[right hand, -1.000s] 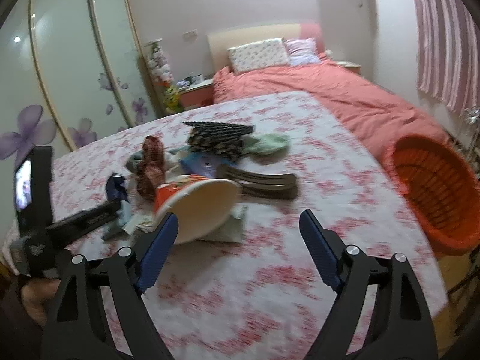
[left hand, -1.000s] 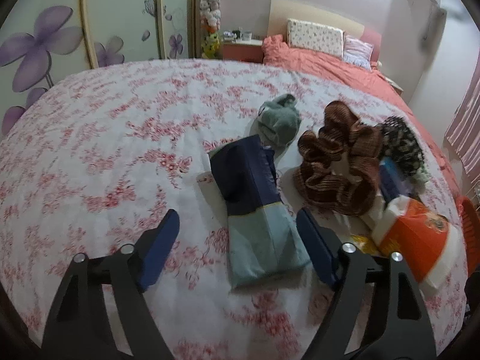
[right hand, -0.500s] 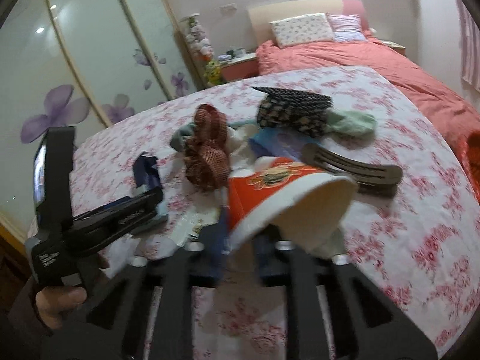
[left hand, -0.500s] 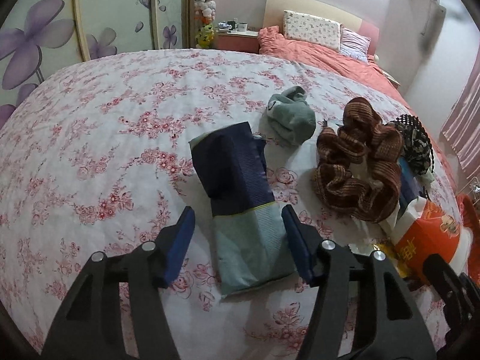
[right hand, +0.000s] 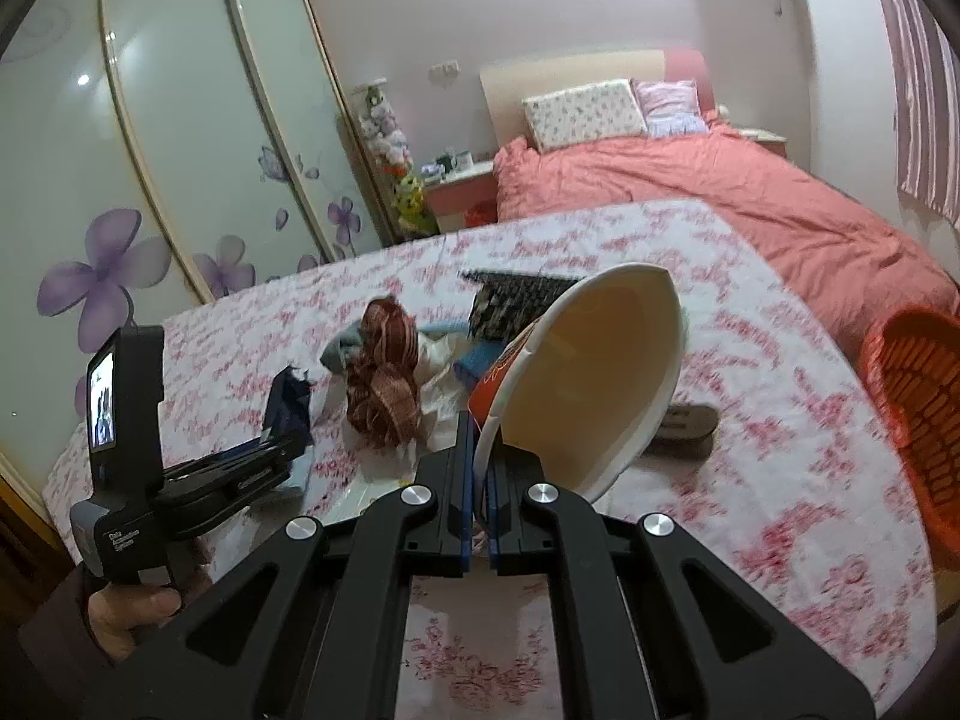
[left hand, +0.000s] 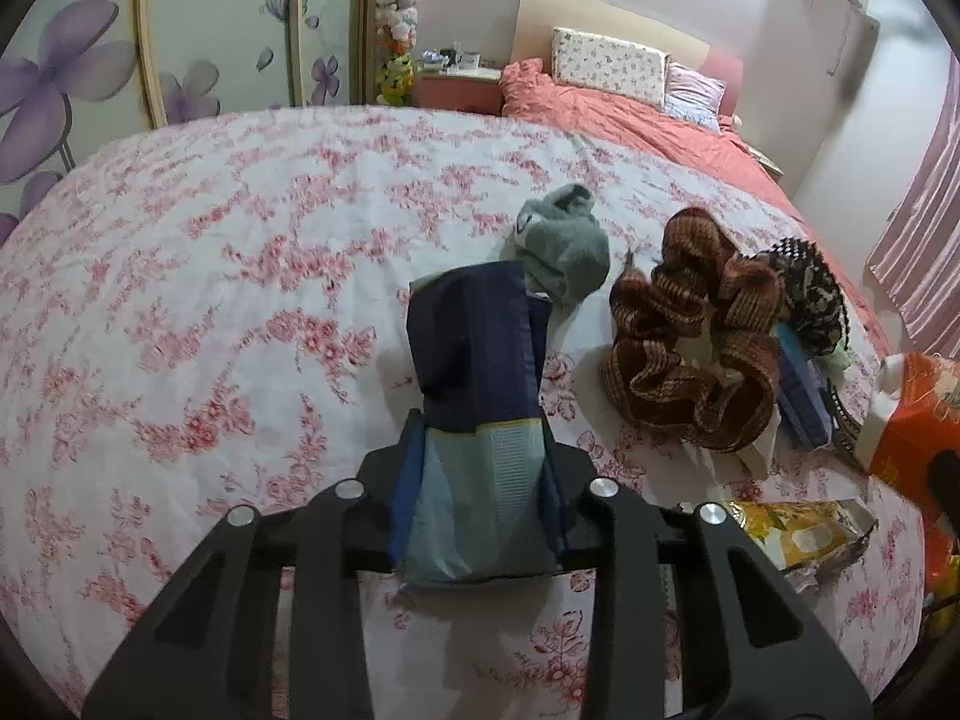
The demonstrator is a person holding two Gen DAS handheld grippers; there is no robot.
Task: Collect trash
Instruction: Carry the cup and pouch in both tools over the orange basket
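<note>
A flat packet (left hand: 480, 372), navy at the far end and pale teal at the near end, lies on the floral sheet (left hand: 210, 312). My left gripper (left hand: 480, 438) straddles its pale end; the jaws are closing and both pads touch the packet's sides. In the right wrist view the same left gripper (right hand: 282, 450) is low on the sheet by the packet (right hand: 288, 402). My right gripper (right hand: 478, 462) is shut on the rim of an orange-and-white paper bowl (right hand: 600, 384), held tilted above the sheet with its empty inside facing me. The bowl (left hand: 912, 420) also shows at the left view's right edge.
A brown ruffled cloth (left hand: 690, 348), a grey sock (left hand: 564, 246), a checkered cloth (left hand: 804, 288), a blue box (left hand: 798, 384) and a yellow wrapper (left hand: 798, 534) lie right of the packet. An orange basket (right hand: 912, 408) stands off the sheet's right edge, a brown slipper (right hand: 684, 426) behind the bowl.
The left jaws narrowed from wide apart until they touch the packet. The right jaws shut on the bowl's rim and lifted the bowl off the sheet, tilting it.
</note>
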